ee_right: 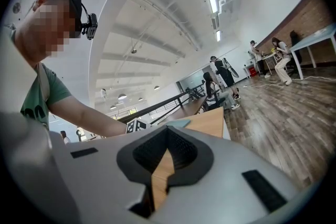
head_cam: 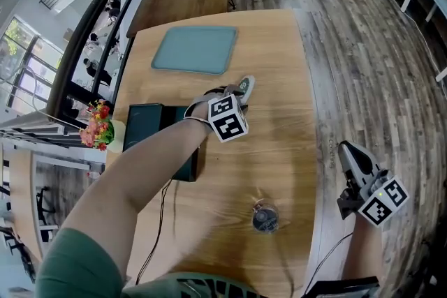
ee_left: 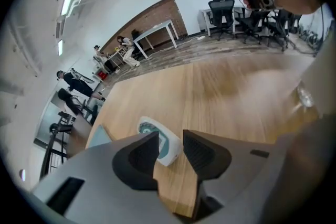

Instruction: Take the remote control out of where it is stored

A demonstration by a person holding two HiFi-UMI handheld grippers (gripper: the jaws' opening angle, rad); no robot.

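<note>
Right gripper [ee_right: 168, 131] jaws meet empty; left gripper [ee_left: 170, 147] jaws stand apart over the remote control [ee_left: 160, 140] near a teal mat [head_cam: 195, 49].

A pale wooden bench [head_cam: 279, 150] with a handful of things spread over it.
A blue-grey mat [head_cam: 195, 49] lies flat at the far end. Nearer, the white remote control [head_cam: 245, 86] with a teal face rests on bare wood. A dark green box [head_cam: 143, 125] sits by the left edge beside a small pot of flowers [head_cam: 98, 128]. A black cable [head_cam: 162, 199] trails toward the near edge, where a small round glass object [head_cam: 265, 218] stands.
</note>
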